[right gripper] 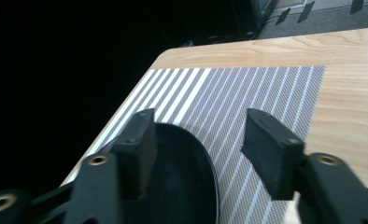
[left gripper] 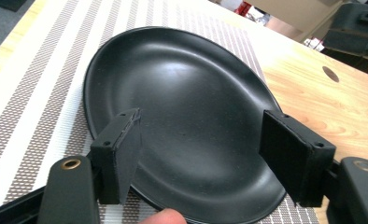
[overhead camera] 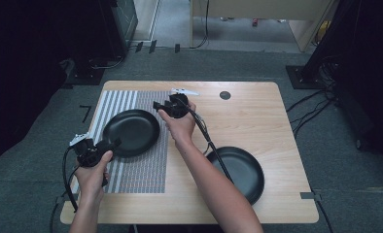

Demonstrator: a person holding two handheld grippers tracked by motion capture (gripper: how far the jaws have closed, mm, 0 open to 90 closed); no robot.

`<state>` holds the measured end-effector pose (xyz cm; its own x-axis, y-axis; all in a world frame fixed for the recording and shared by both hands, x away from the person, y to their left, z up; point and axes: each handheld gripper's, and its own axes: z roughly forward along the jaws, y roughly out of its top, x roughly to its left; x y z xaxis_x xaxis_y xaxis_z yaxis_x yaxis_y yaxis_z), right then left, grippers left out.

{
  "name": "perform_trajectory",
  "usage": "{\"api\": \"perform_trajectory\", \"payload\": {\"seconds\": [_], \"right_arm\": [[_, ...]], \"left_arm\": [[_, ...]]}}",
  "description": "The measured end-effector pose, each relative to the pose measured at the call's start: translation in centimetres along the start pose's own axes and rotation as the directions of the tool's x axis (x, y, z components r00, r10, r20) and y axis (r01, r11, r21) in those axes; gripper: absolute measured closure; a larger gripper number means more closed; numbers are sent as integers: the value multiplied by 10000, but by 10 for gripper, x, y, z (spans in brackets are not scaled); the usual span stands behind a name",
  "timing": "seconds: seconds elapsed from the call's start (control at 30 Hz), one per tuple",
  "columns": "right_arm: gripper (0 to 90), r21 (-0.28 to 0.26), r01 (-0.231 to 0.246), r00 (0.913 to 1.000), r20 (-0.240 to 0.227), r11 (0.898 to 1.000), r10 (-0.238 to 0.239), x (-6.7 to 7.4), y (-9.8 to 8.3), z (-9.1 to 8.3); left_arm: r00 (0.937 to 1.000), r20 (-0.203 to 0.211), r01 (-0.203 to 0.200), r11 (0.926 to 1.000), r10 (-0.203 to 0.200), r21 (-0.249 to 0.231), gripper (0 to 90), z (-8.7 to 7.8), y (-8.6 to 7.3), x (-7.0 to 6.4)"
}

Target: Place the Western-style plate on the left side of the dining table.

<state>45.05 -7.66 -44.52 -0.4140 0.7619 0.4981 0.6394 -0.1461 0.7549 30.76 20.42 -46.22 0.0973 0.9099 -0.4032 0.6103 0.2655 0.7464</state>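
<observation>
A black plate (overhead camera: 131,132) lies on the striped placemat (overhead camera: 141,170) at the table's left. My left gripper (overhead camera: 113,143) is at the plate's near-left rim, jaws open and pointing over it. In the left gripper view the plate (left gripper: 187,93) spreads out beyond the open left gripper (left gripper: 201,154), its near rim low between the jaws. My right gripper (overhead camera: 157,104) hovers at the plate's far-right rim, open. In the right gripper view the plate's edge (right gripper: 187,177) sits below the open right gripper (right gripper: 198,140), over the placemat (right gripper: 247,93).
A second black plate (overhead camera: 239,171) rests on the bare wood at the front right, under my right forearm. The table (overhead camera: 248,116) has a dark round hole (overhead camera: 225,95) near its far edge. Cables trail from both grippers. Dark equipment stands on the floor around.
</observation>
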Motion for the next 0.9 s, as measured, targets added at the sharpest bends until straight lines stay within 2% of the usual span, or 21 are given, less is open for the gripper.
{"api": "perform_trajectory", "payload": {"seconds": [0.03,0.07,0.1,0.2,0.27,0.3,0.33,0.4,0.5,0.7,0.9], "right_arm": [[388,17,-96,9999,-105,10000,96,-1,0,-4],[361,163,-488,9978,-447,9987,495,-3,2,-14],[339,178,-463,9976,-504,9988,471,-3,3,-20],[286,167,14,9976,-694,9999,-2,-2,3,-34],[271,174,172,9975,-686,9997,-160,-2,3,-39],[248,171,628,9964,-588,9979,-617,-1,1,-50],[242,187,719,9961,-534,9972,-708,-1,0,-54],[231,234,778,9959,-471,9967,-766,-3,-1,-62],[218,281,569,9970,-542,9980,-553,-7,-5,-76],[209,314,813,9961,-365,9962,-802,-13,-10,-100],[210,163,1102,9938,-138,9938,-1100,-21,-16,-124]], "left_arm": [[10000,36,-59,10000,59,35,295,0,0,-2],[9998,74,-161,9998,161,67,286,-2,-1,-5],[9998,77,-194,9998,193,80,283,-2,-1,-7],[9993,123,-352,9993,350,124,274,-5,-1,-12],[9991,129,-400,9991,398,123,269,-6,-1,-14],[9985,153,-526,9985,524,133,263,-9,-1,-17],[9985,148,-533,9985,531,126,261,-9,-1,-18],[9975,250,-665,9976,660,194,271,-12,-2,-22],[9951,309,-948,9951,940,264,260,-16,-5,-30],[9886,453,-1454,9884,1435,429,171,-20,-12,-42],[9837,568,-1740,9831,1708,571,155,-22,-23,-46]]}}
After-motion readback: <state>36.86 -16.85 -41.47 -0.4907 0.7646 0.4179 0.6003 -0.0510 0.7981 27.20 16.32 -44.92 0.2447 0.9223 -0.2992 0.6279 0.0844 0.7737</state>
